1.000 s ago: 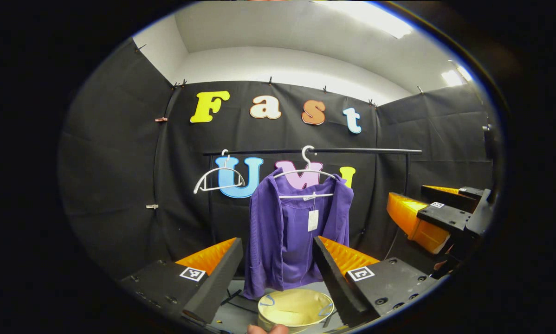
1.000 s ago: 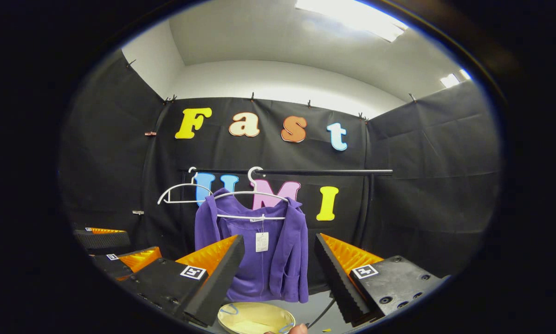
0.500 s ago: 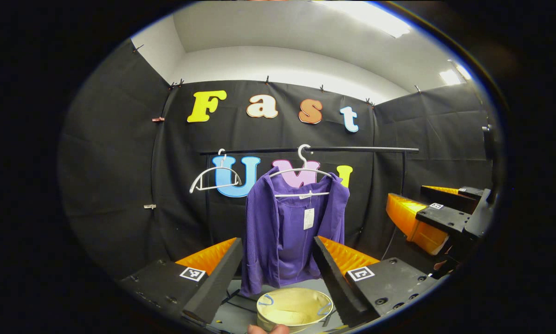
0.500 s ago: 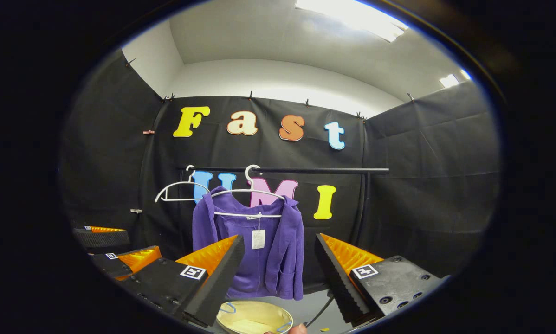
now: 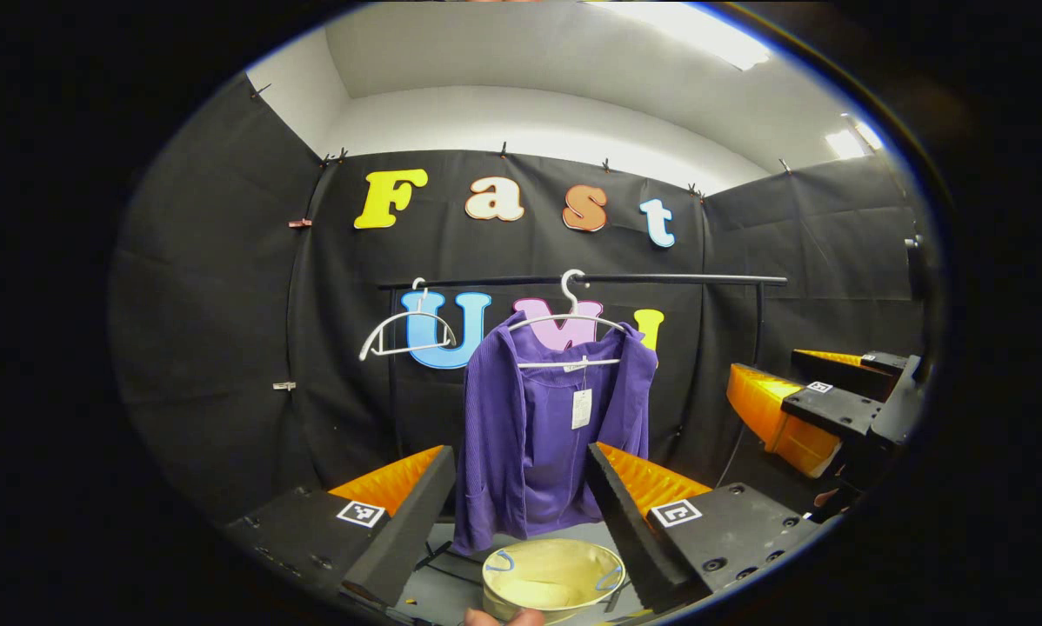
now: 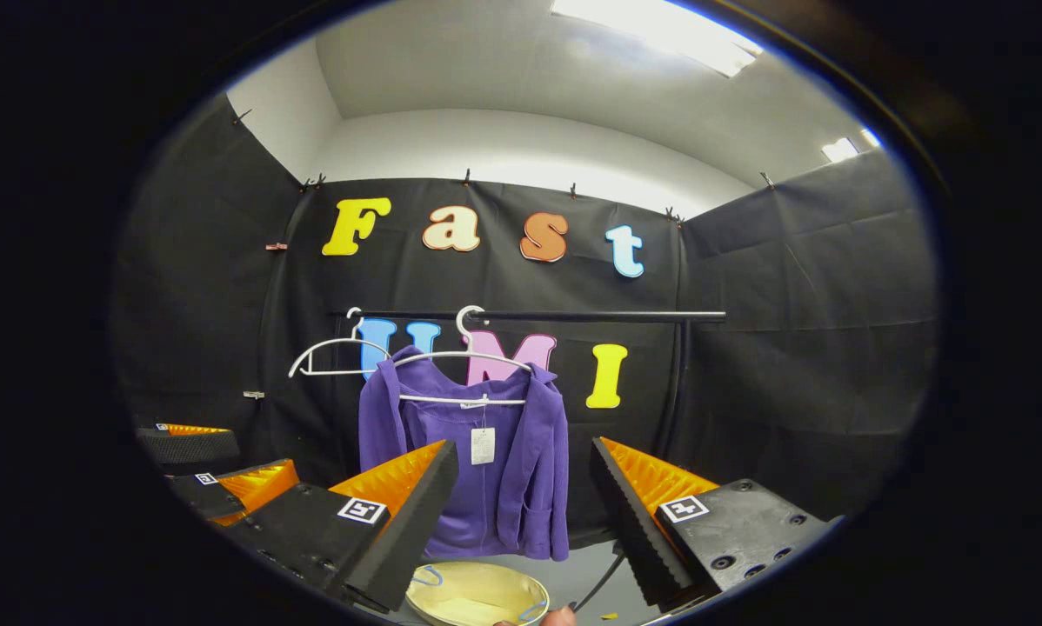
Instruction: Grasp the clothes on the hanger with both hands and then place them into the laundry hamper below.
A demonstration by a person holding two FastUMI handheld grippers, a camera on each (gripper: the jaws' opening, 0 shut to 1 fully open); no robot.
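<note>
A purple jacket (image 5: 538,426) (image 6: 477,469) with a white tag hangs on a white hanger (image 5: 571,322) (image 6: 464,356) from a black rail (image 5: 660,280) (image 6: 591,316). Under it on the floor stands a round cream hamper (image 5: 553,581) (image 6: 476,596). My left gripper (image 5: 521,504) is open, well short of the jacket, which shows between its fingers. My right gripper (image 6: 524,504) is open too, also at a distance. The right gripper (image 5: 821,409) appears at the right edge of the left gripper view, and the left gripper (image 6: 217,474) at the left edge of the right gripper view.
An empty white hanger (image 5: 399,335) (image 6: 334,356) hangs on the rail left of the jacket. The rail's upright post (image 5: 758,326) (image 6: 679,382) stands at the right. A black cable (image 6: 595,587) lies on the grey floor by the hamper. Black cloth walls enclose the booth.
Both views have tilted slightly, so the jacket and rail sit a little higher in the frames and a bit more of the hamper shows. Both grippers stay open.
</note>
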